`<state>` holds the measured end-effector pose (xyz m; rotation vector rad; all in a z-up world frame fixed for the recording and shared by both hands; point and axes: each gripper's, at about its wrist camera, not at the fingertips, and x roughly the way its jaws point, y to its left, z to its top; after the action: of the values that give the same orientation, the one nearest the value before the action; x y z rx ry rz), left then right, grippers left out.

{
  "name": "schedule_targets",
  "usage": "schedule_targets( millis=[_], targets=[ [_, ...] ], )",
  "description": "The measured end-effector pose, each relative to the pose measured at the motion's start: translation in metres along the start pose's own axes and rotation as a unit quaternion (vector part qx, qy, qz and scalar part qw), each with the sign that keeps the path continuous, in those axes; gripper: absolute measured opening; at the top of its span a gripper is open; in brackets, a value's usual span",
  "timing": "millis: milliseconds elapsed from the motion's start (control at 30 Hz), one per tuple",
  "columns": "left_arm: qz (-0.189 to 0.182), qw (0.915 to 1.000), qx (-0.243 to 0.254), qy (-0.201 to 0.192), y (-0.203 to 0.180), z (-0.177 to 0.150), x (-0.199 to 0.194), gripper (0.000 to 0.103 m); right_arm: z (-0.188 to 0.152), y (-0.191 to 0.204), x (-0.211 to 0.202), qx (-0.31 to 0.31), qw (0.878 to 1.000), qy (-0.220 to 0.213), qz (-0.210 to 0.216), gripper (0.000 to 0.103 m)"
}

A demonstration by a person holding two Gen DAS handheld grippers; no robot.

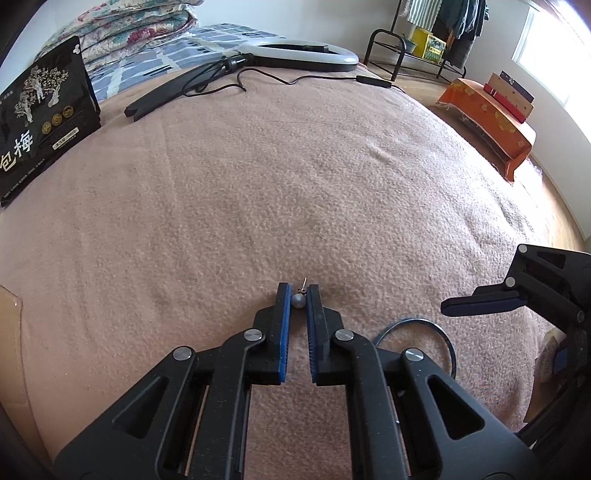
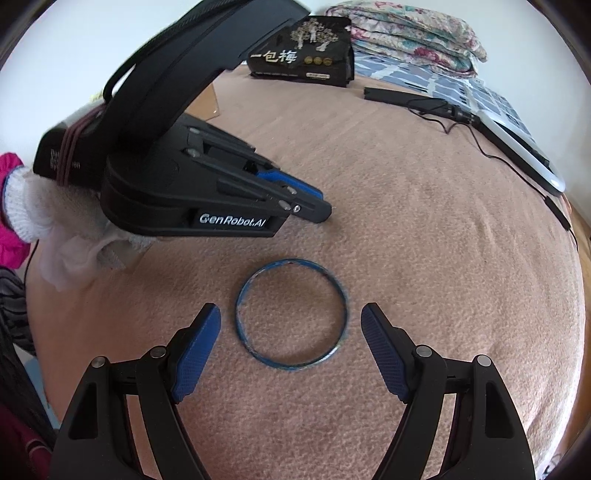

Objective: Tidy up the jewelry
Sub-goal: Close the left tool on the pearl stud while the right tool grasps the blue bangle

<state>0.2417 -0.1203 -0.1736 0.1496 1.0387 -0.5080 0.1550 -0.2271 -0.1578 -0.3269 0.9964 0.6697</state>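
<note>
A small grey pearl stud earring (image 1: 298, 300) with a thin post sits between the tips of my left gripper (image 1: 298, 297), whose blue-padded jaws are closed onto it, low on the pink blanket (image 1: 280, 192). A blue bangle (image 2: 291, 313) lies flat on the blanket; part of it shows in the left wrist view (image 1: 417, 325). My right gripper (image 2: 291, 321) is wide open, its jaws on either side of the bangle's near half, not touching it. The left gripper shows in the right wrist view (image 2: 314, 201), just beyond the bangle.
A black printed box (image 1: 40, 122) stands at the far left of the bed. A ring light (image 1: 299, 55) with stand and cable lies across the far side. Folded quilts (image 2: 413, 33) are stacked behind. An orange-covered bench (image 1: 491, 118) stands on the floor to the right.
</note>
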Motion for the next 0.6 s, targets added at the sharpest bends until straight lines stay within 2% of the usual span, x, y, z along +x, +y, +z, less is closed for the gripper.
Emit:
schedule_targets(
  millis=[367,433,600],
  targets=[
    [0.01,0.9999,-0.008,0.001,0.013,-0.006,-0.008,0.006,0.003,-0.001,0.015,-0.004,0.999,0.034,-0.016,0.078],
    [0.011,0.9999,-0.01,0.0,0.015,-0.007,-0.011,0.006,0.004,0.0,0.014,-0.005,0.999,0.037,-0.015,0.07],
    [0.014,0.9998,-0.013,-0.002,0.018,-0.01,-0.02,0.006,0.004,0.001,0.012,0.0,0.999,0.041,-0.013,0.07]
  ],
)
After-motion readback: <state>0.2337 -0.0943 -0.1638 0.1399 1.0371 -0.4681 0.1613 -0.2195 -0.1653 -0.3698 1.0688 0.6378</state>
